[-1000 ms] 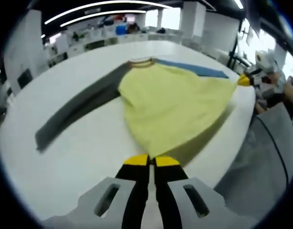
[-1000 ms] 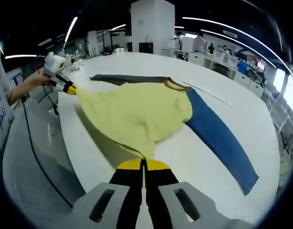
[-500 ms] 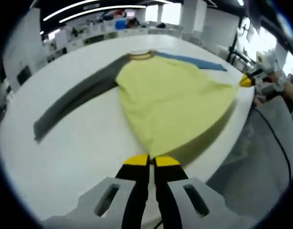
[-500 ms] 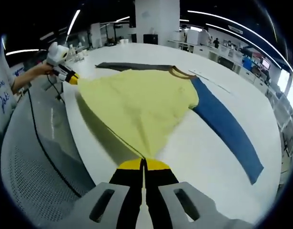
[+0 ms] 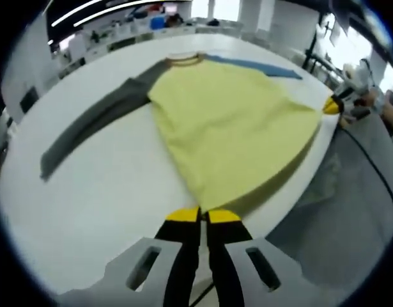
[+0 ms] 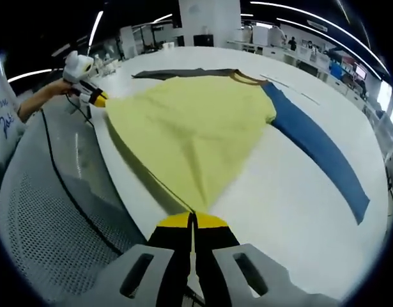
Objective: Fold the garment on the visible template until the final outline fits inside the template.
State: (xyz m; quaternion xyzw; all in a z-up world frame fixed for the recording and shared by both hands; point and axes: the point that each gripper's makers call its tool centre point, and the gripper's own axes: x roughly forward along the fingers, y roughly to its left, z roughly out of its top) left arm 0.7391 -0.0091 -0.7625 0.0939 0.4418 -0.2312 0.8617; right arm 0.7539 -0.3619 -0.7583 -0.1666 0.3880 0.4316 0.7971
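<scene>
While each gripper pinches a hem corner, left gripper (image 5: 203, 216) and right gripper (image 6: 192, 220) stretch the shirt (image 5: 228, 128) off the table (image 5: 107, 192) edge; its collar lies straight ahead, long axis away from both.

black fingers (image 5: 183, 256) with yellow tips, grey housing

Yellow garment (image 5: 231, 131), grey sleeve (image 5: 94, 125), blue sleeve (image 6: 317, 150), spread on white table, hem lifted
</scene>
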